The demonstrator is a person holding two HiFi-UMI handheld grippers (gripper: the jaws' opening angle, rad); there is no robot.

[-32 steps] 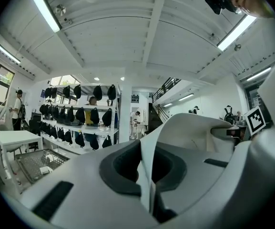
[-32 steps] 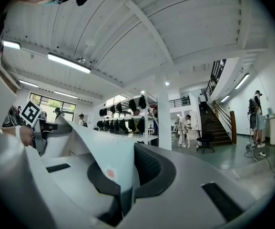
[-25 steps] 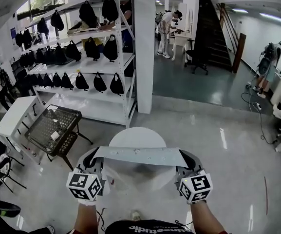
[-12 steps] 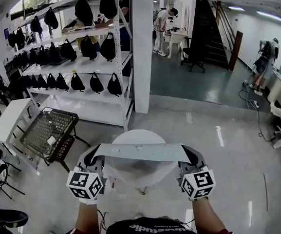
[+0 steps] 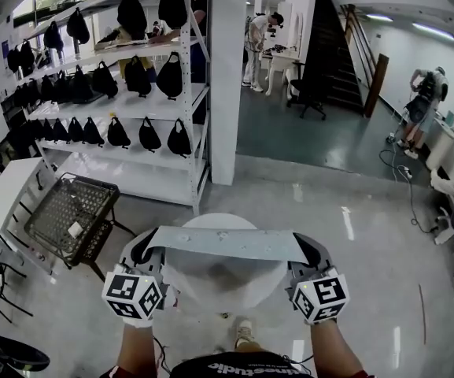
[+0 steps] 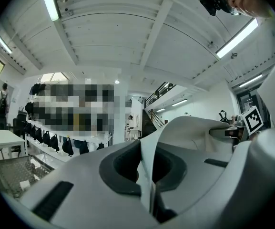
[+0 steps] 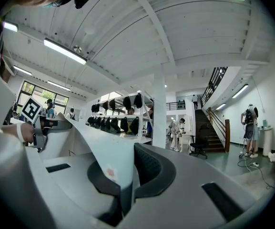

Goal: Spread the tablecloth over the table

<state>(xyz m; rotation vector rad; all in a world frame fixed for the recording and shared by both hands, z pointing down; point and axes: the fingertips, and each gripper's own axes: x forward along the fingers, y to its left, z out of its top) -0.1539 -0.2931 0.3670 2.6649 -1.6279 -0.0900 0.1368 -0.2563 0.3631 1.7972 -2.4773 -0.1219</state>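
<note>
Since a second ago we have carried the cloth (image 5: 227, 244) forward, so less of the round white desk (image 5: 211, 220) shows beyond its top edge, and a shoe (image 5: 245, 333) has come into sight at the bottom of the head view.

Both pairs of jaws are clenched on the cloth. In the left gripper view the left gripper (image 6: 147, 178) pinches a thin fold of cloth (image 6: 194, 132) that runs away to the right. In the right gripper view the right gripper (image 7: 127, 180) nips the other end, and the cloth (image 7: 104, 151) runs off to the left.

From the head view, the left gripper (image 5: 144, 246) and the right gripper (image 5: 309, 250) point level, well apart, with the cloth's top edge drawn straight between them. Below that edge the cloth hangs down in front of us, over the near part of the desk. Whether it touches the desk we cannot tell.

Farther out on the left stand a wire rack (image 5: 69, 215) and a shelf (image 5: 132, 101) hung with black bags. A white pillar (image 5: 227, 77) rises behind the desk, and stairs (image 5: 329, 46) climb at the back right.
</note>
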